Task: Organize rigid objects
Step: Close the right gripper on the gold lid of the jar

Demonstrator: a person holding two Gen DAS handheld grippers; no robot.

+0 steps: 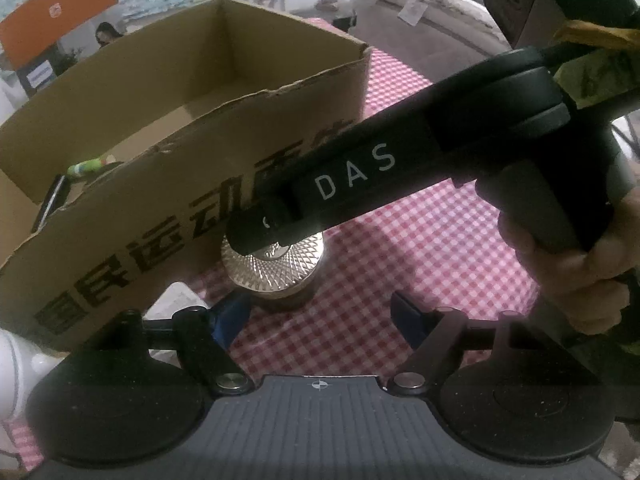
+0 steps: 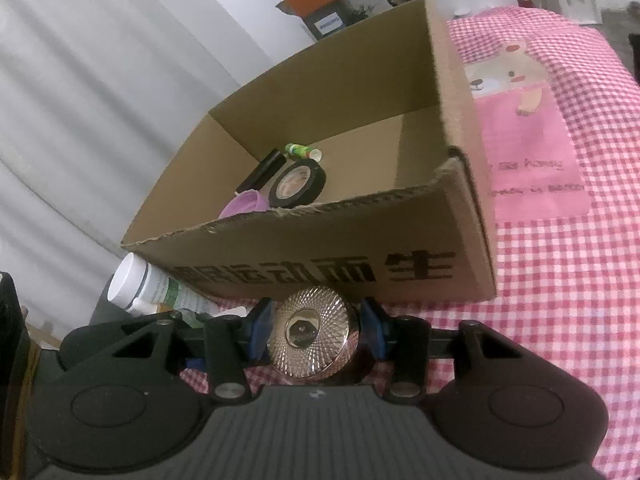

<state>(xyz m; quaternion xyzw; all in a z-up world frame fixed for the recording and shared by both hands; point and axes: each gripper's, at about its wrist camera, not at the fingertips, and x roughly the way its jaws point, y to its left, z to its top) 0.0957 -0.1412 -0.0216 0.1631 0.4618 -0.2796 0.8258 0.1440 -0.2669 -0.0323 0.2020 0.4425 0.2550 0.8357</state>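
A jar with a ribbed gold lid (image 2: 312, 332) stands on the pink checked cloth against the front wall of a cardboard box (image 2: 360, 200). My right gripper (image 2: 316, 332) is shut on it, with a blue pad (image 2: 260, 332) pressed to each side of the lid. In the left wrist view the right gripper (image 1: 256, 236) reaches in from the upper right and covers part of the jar (image 1: 276, 276). My left gripper (image 1: 320, 316) hangs open just in front of the jar, with nothing between its fingers.
Inside the box lie a black round case (image 2: 298, 184), a green tube (image 2: 302, 151), a black stick (image 2: 260, 172) and a purple item (image 2: 244, 206). A white bottle (image 2: 148, 284) leans by the box's left corner. A hand (image 1: 580, 280) grips the right gripper's handle.
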